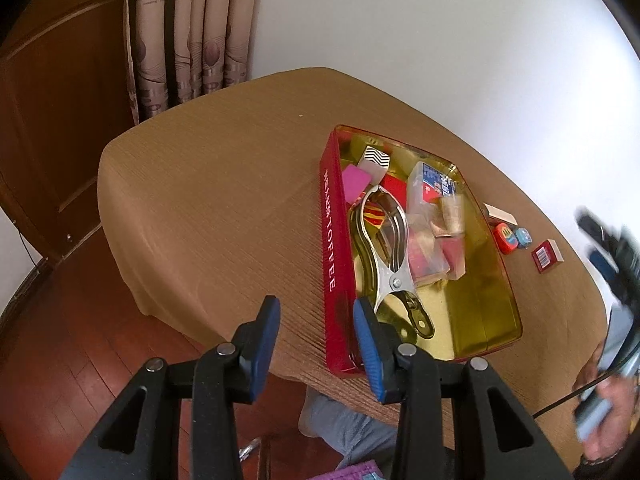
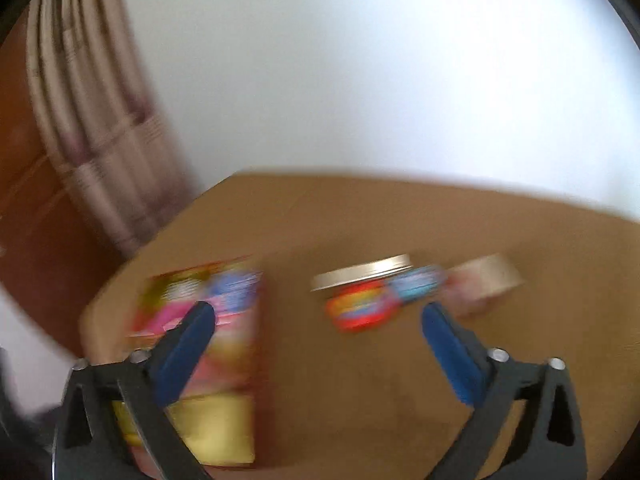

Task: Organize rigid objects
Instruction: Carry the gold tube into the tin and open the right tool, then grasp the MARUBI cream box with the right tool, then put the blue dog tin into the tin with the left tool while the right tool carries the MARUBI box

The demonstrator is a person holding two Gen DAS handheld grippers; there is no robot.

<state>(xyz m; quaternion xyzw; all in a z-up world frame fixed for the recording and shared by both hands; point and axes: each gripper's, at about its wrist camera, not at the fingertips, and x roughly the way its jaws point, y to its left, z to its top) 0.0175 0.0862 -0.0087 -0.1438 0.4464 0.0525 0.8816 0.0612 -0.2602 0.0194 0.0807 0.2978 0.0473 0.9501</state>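
A red tin tray with a gold inside lies on the brown table. It holds a metal clip, a pink cube, a zigzag-patterned cube, a blue-and-white box and several small blocks. My left gripper is open and empty above the tray's near left corner. My right gripper is open and empty; its view is blurred, with the tray at left and a red-yellow item ahead. The right gripper shows blurred at the left view's right edge.
Right of the tray lie a white box, a red-yellow item, a small blue cube and a red box. A curtain and wooden door stand behind. The table's near edge is just below my left gripper.
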